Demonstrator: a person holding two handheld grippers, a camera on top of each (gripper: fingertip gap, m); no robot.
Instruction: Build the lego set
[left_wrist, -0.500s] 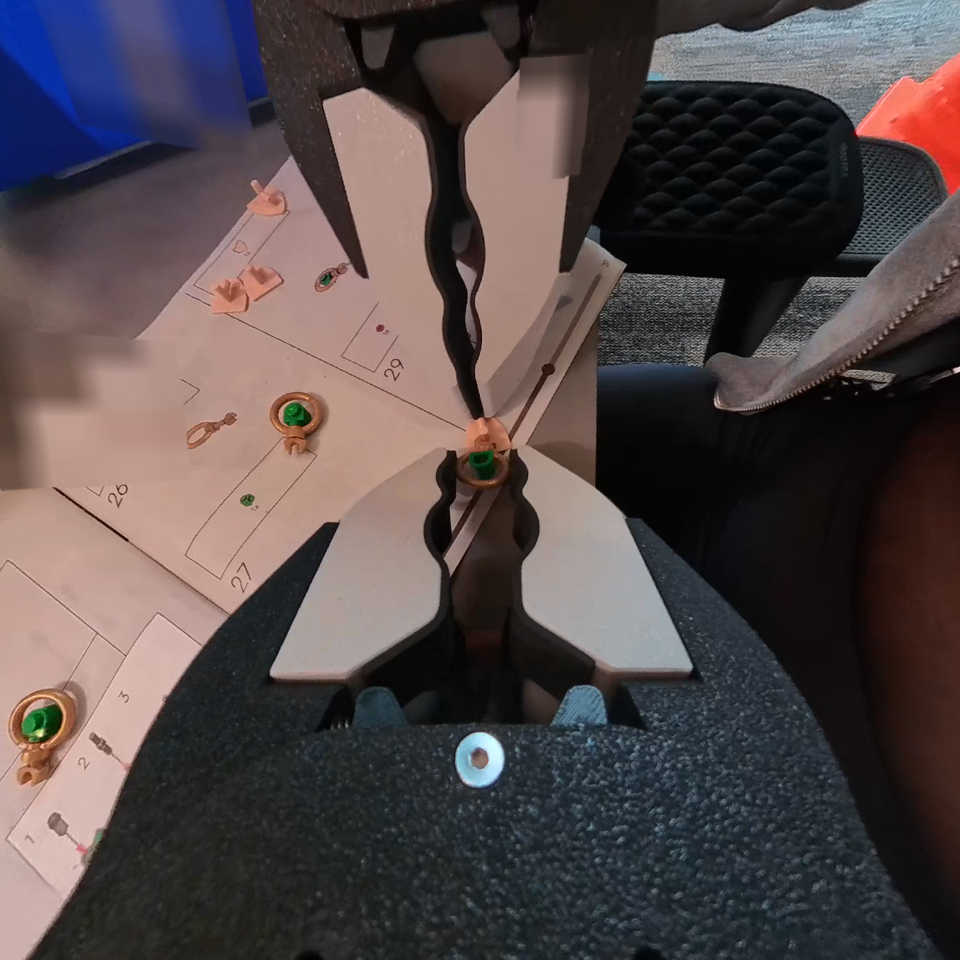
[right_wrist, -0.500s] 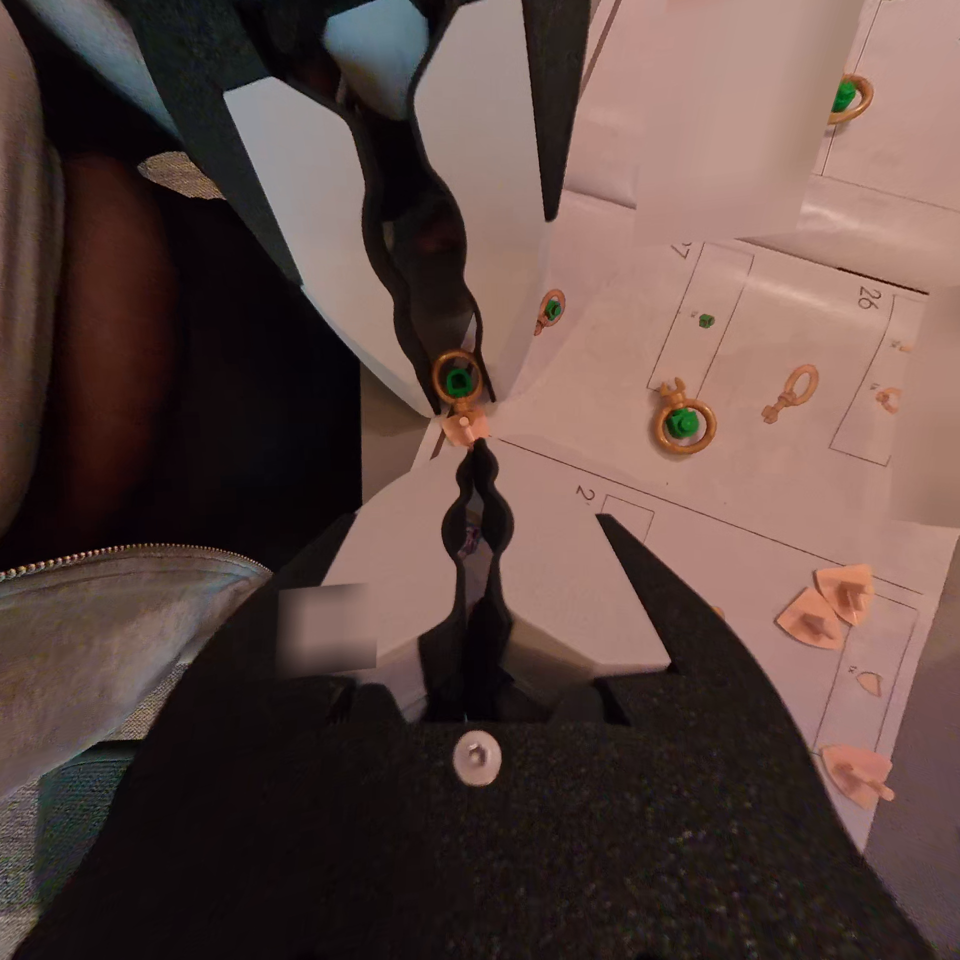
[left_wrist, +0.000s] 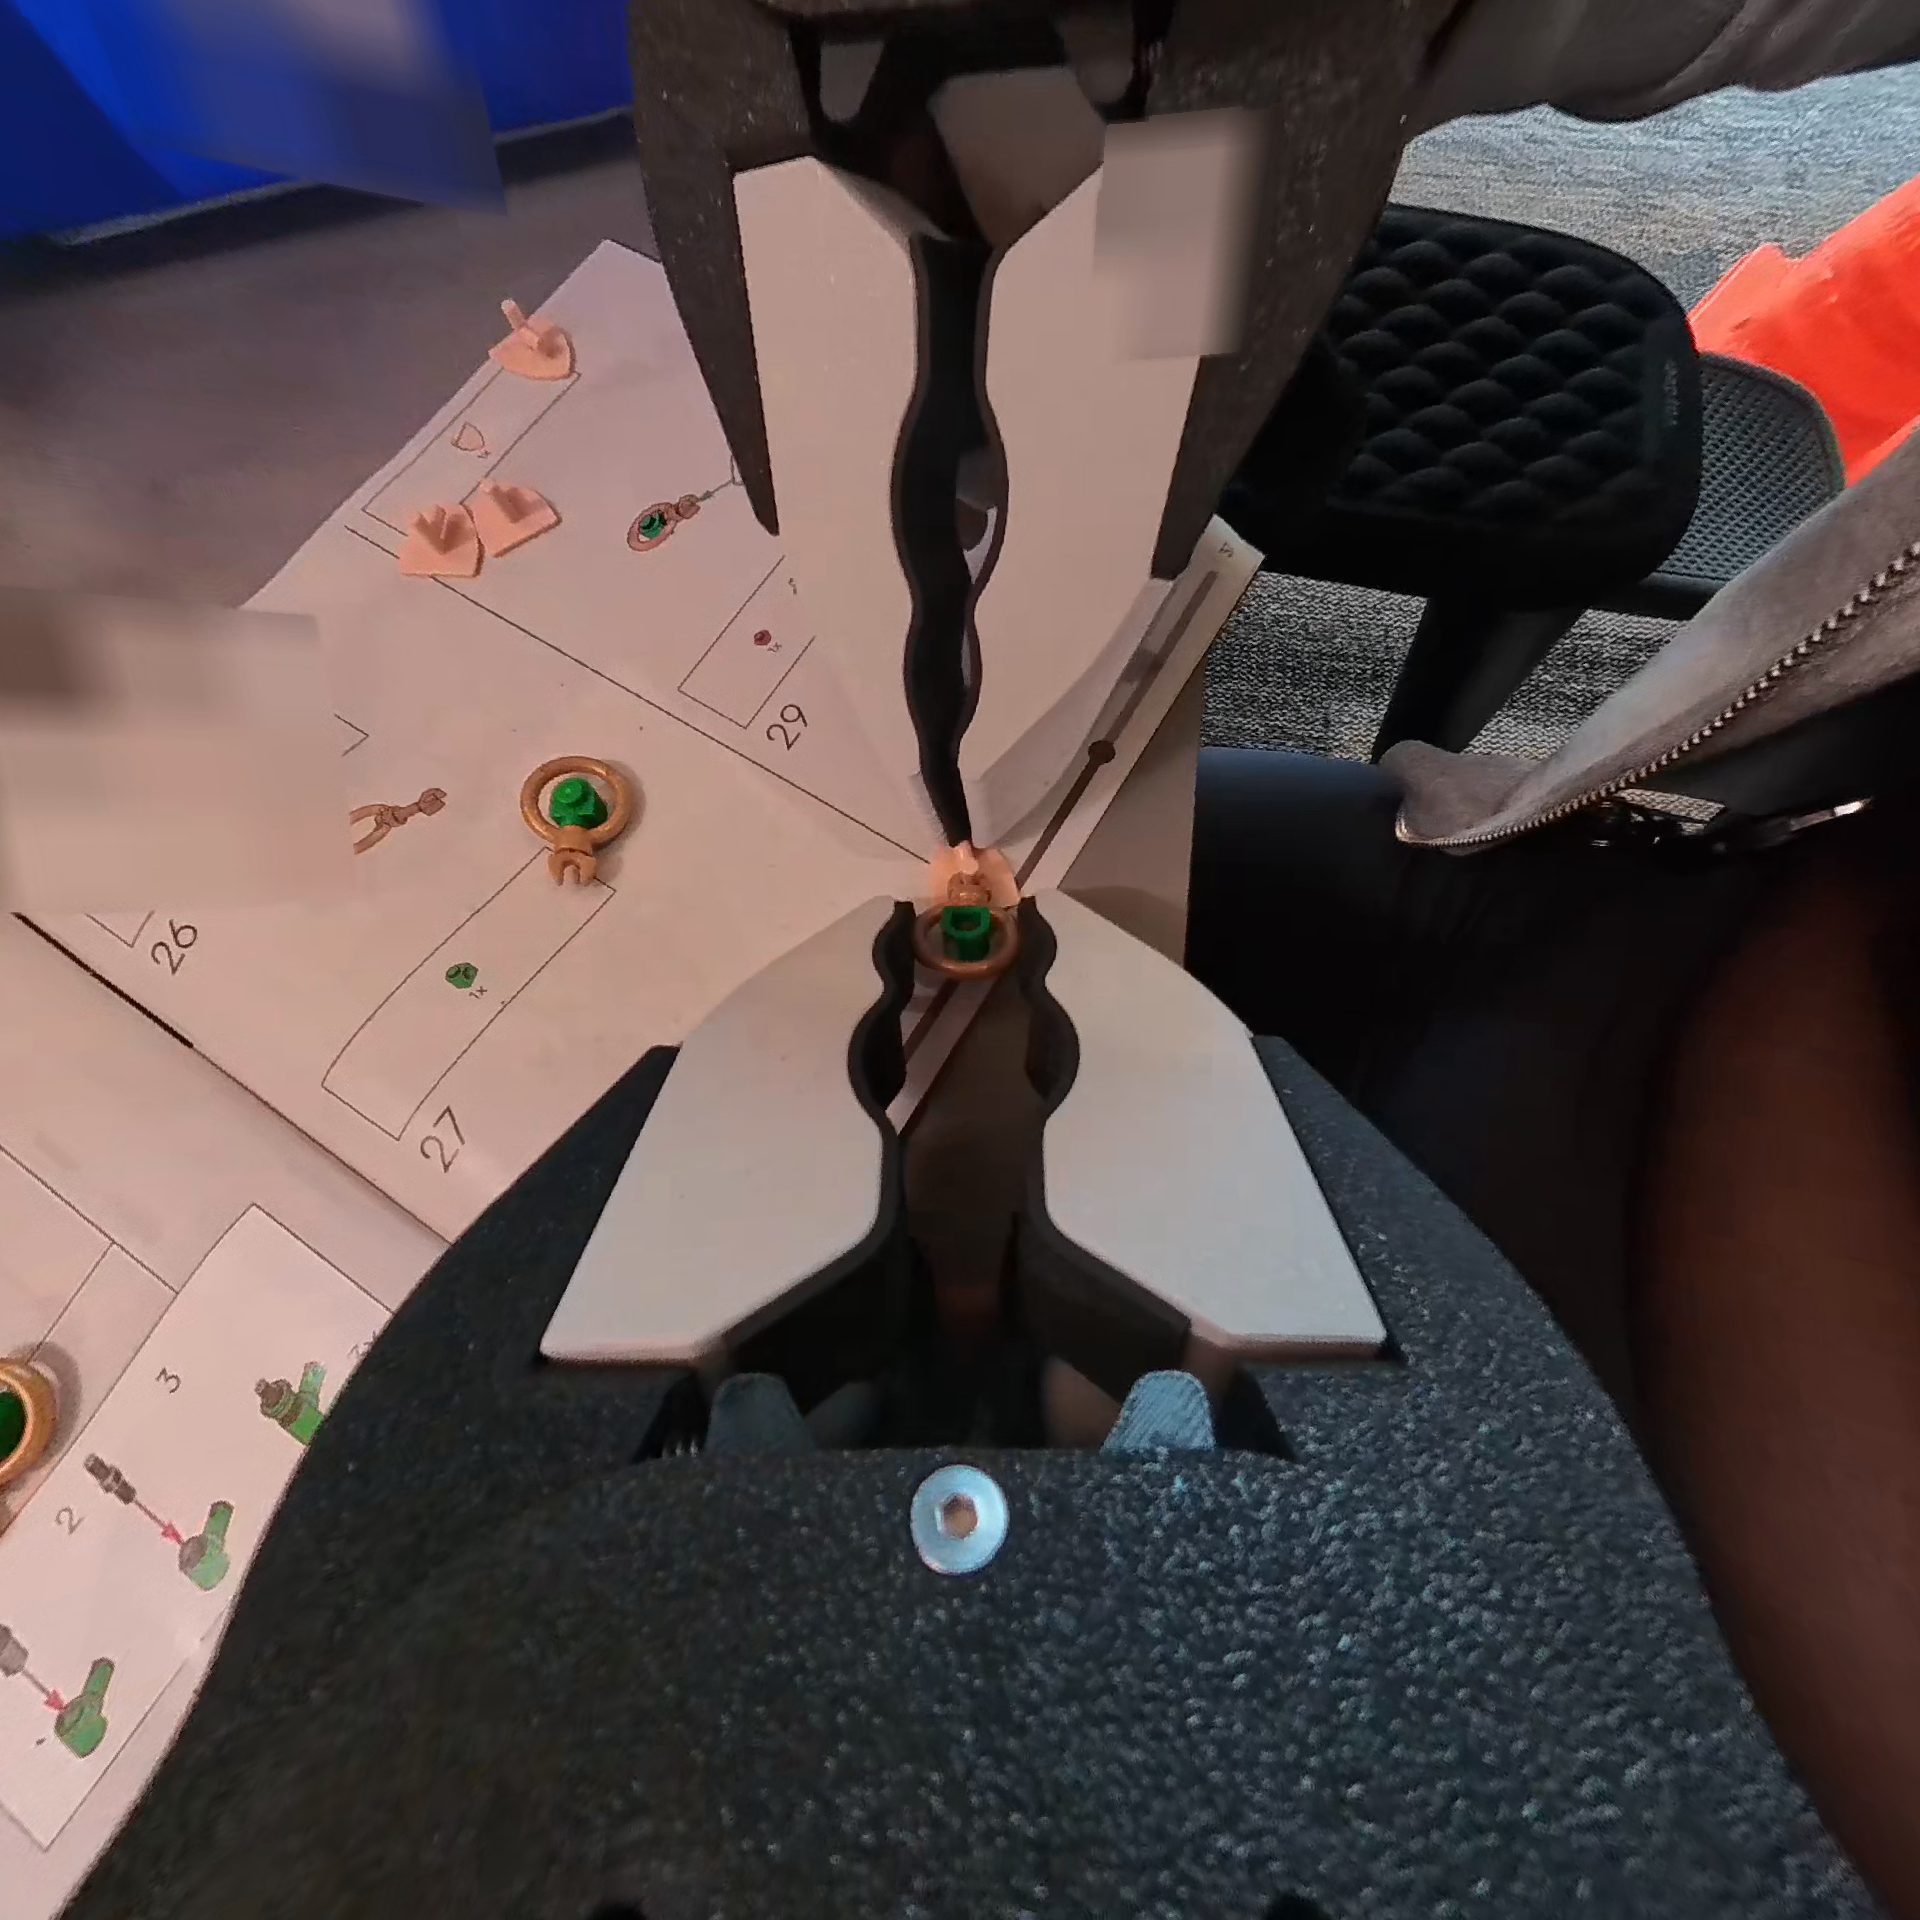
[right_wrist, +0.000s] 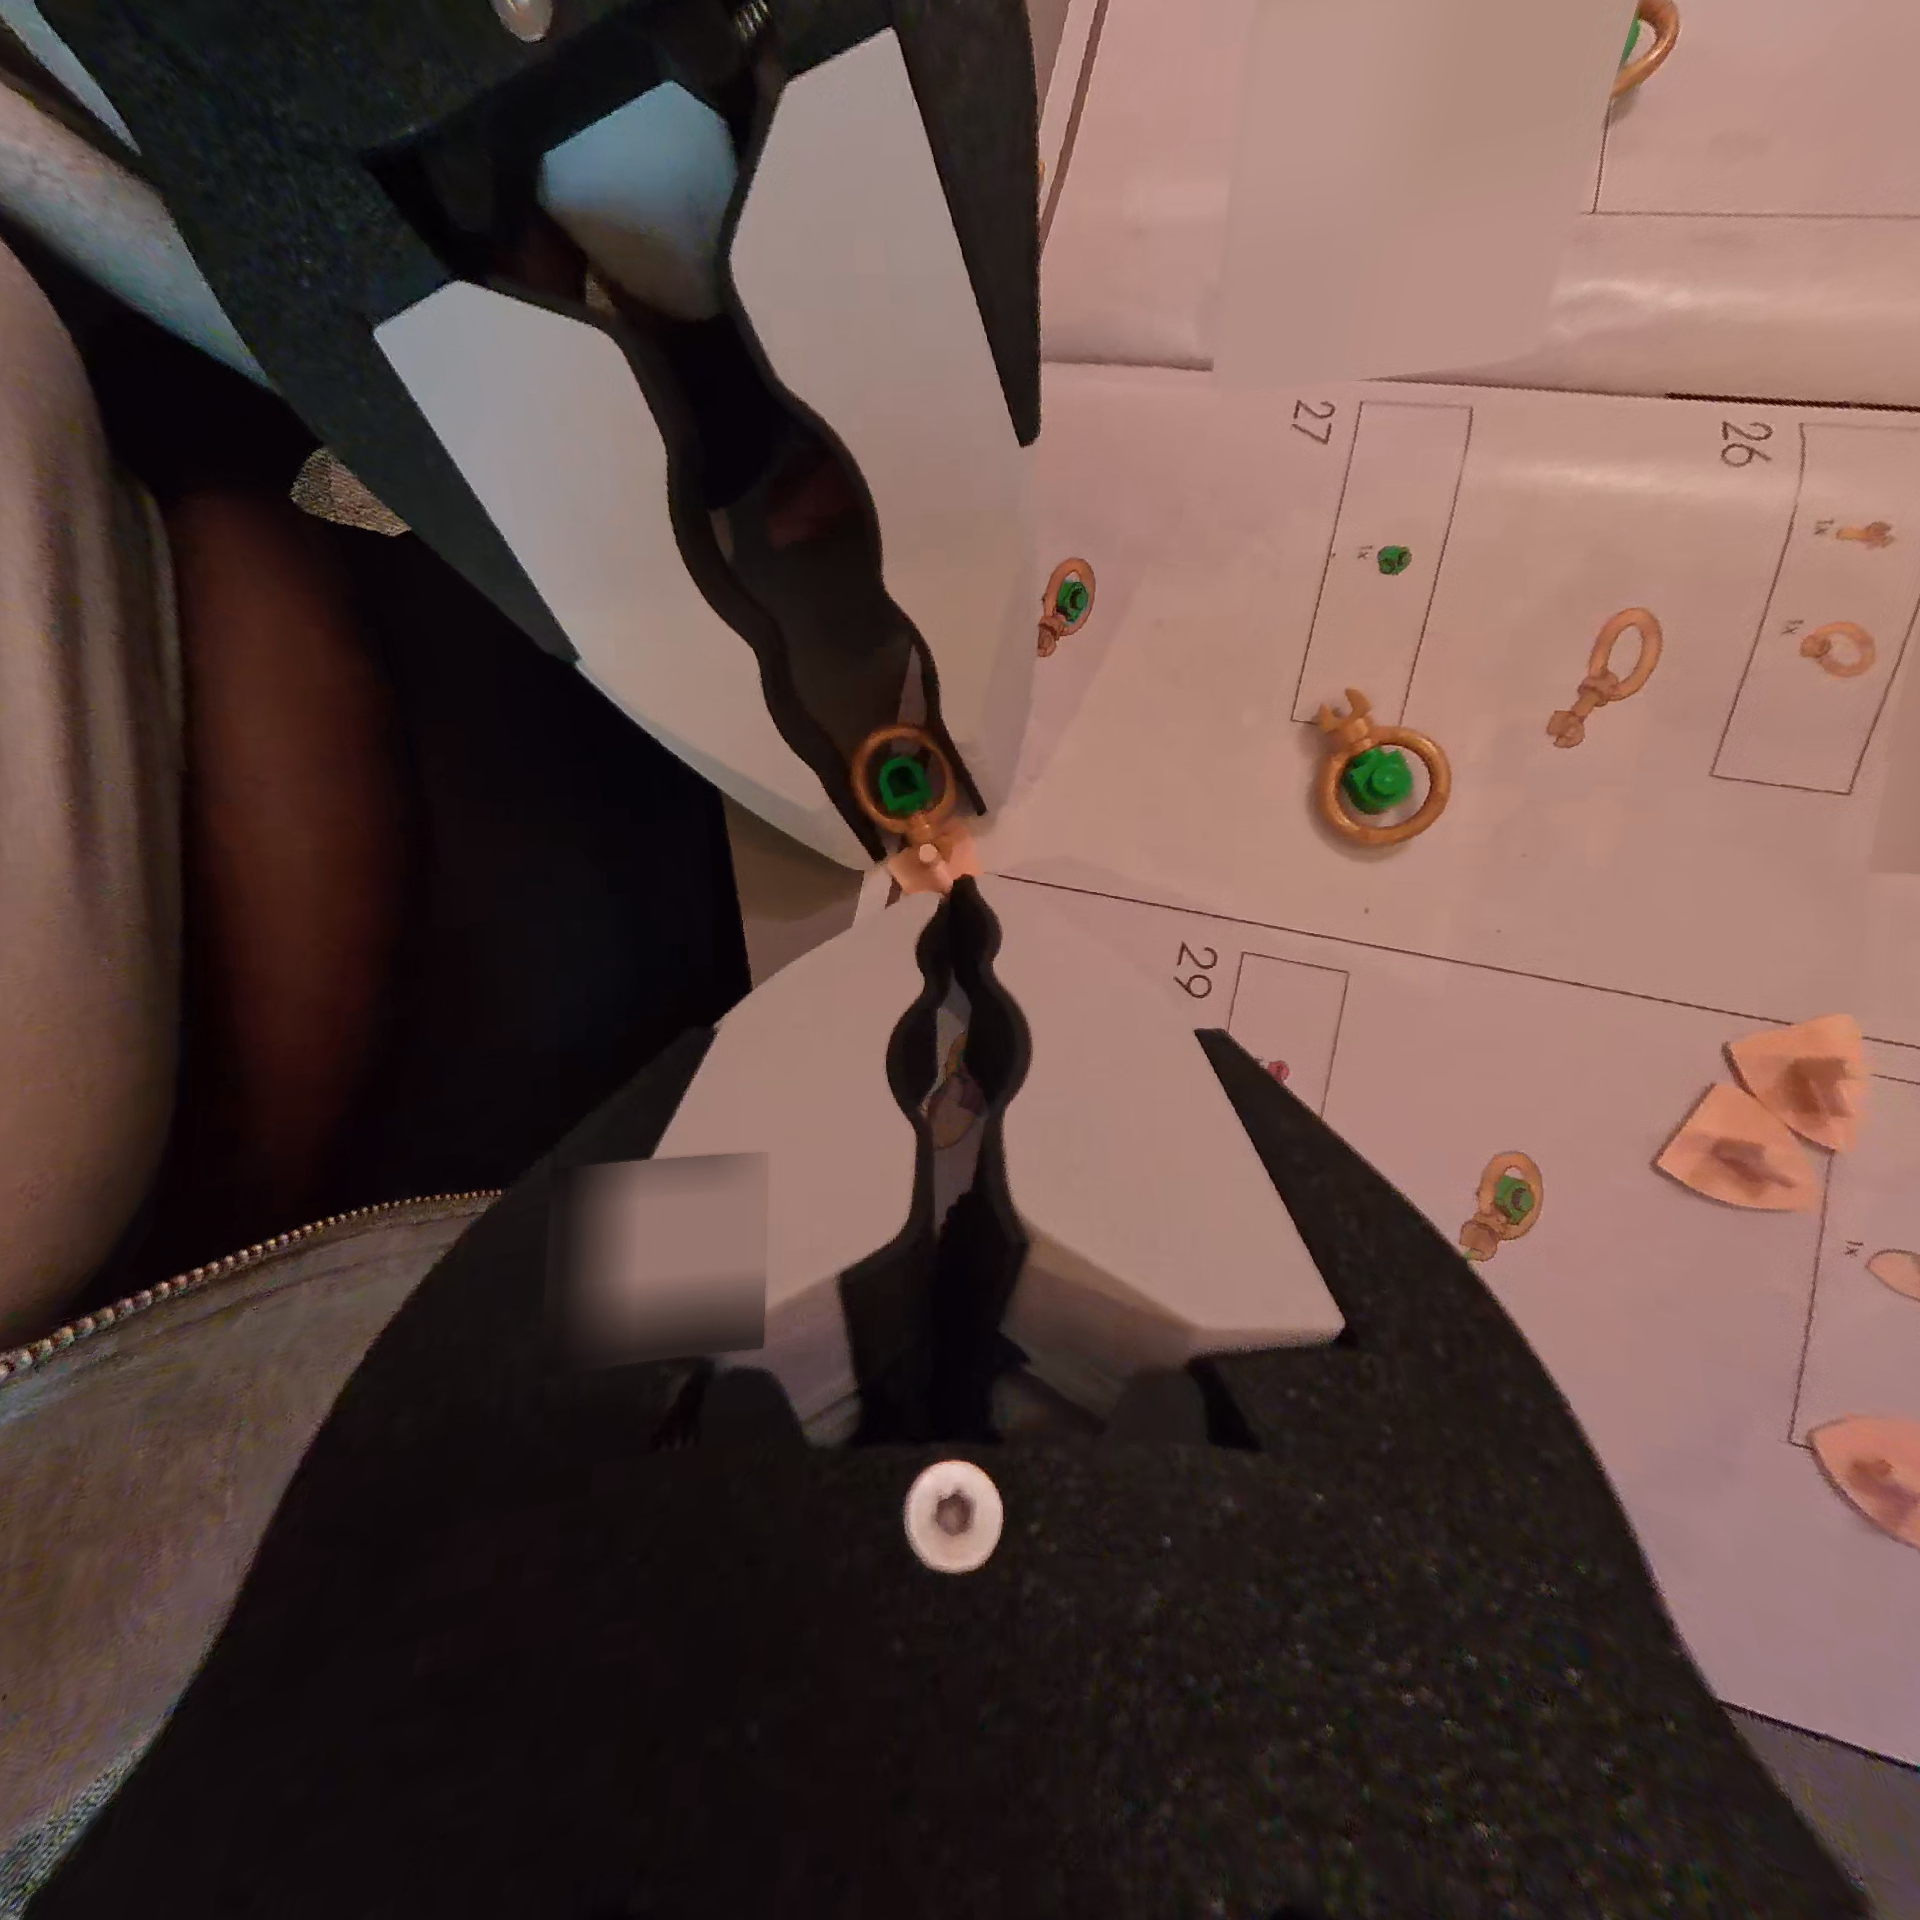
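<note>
1. The step in hand looks like the joining of two small lego parts held in the air over the white printed instruction sheet (left_wrist: 644, 748): a gold ring piece with a green stud in its middle (left_wrist: 966, 935) and a small peach petal-shaped piece (left_wrist: 968, 864).
2. The left tongs (left_wrist: 966, 940), at the centre of the left wrist view, are clenched on the gold ring; their pads stand only as far apart as the ring is wide, and the ring's small clip end points away toward the petal.
3. The right tongs (right_wrist: 958, 891), at the centre of the right wrist view, are closed nearly tip to tip on the peach petal piece (right_wrist: 928, 862), with almost no gap between the pads.
4. The two tongs meet nose to nose, and the ring's clip (right_wrist: 927, 831) touches the petal's peg; whether it is fully seated cannot be told.
5. The next move probably calls for a short, straight push along the shared line, keeping both grips firm so that neither tiny part twists out.
6. On the sheet, left of centre in the left wrist view, lies a second gold ring with a green stud (left_wrist: 574, 805), and three loose peach petals (left_wrist: 488, 520) lie in the upper left, all well apart from the tongs.
</note>
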